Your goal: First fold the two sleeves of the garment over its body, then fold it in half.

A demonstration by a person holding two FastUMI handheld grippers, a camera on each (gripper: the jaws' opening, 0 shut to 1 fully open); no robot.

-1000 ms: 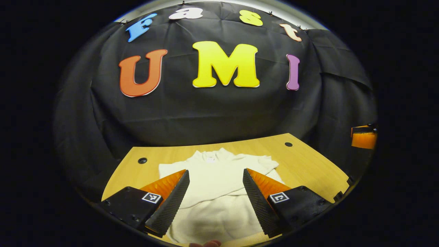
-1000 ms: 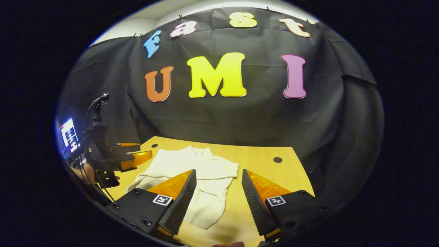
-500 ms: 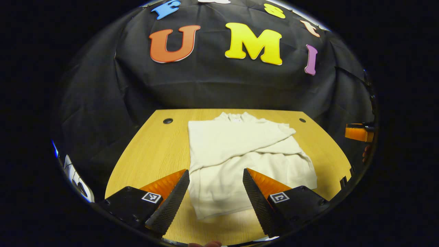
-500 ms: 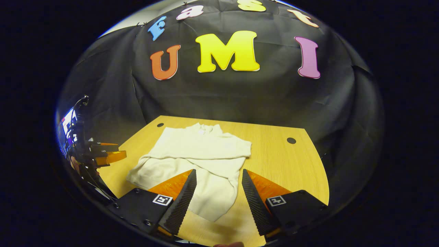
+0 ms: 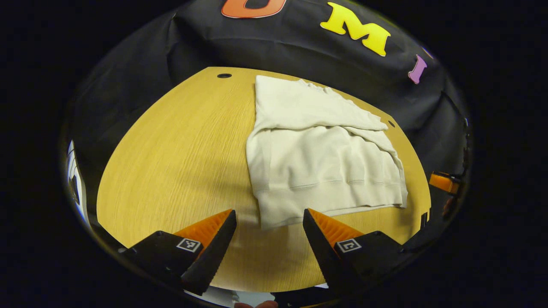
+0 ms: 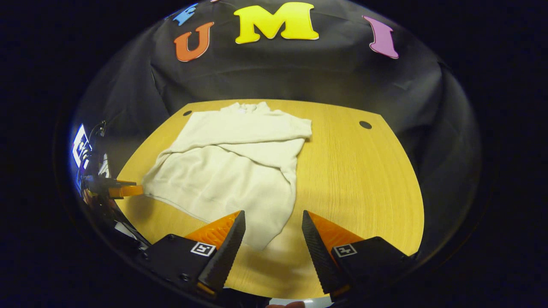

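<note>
Item: cream garment (image 5: 317, 158), lying flat on the wooden table (image 5: 180, 149), collar toward the booth wall, hem toward you. Both sleeves (image 6: 252, 141) already lie crossed over the chest, so the sleeve step reads as done; the fold in half is the step in hand.

Item: your left hand-held gripper (image 5: 269, 244), fingers spread apart and holding nothing, poised above the table just short of the hem's left corner (image 5: 267, 220). In the right gripper view it shows at the garment's far side (image 6: 122, 191).

Item: your right hand-held gripper (image 6: 272, 244), fingers likewise apart and empty, hovering just short of the hem's right corner (image 6: 261, 241).

Next move, as a judgement: bring each hand-held gripper down onto its own hem corner, close on the cloth, then lift and carry the hem toward the collar. Take both layers at each corner and keep the two hands level, or the crossed sleeves may slide out and the fold land skewed.
</note>
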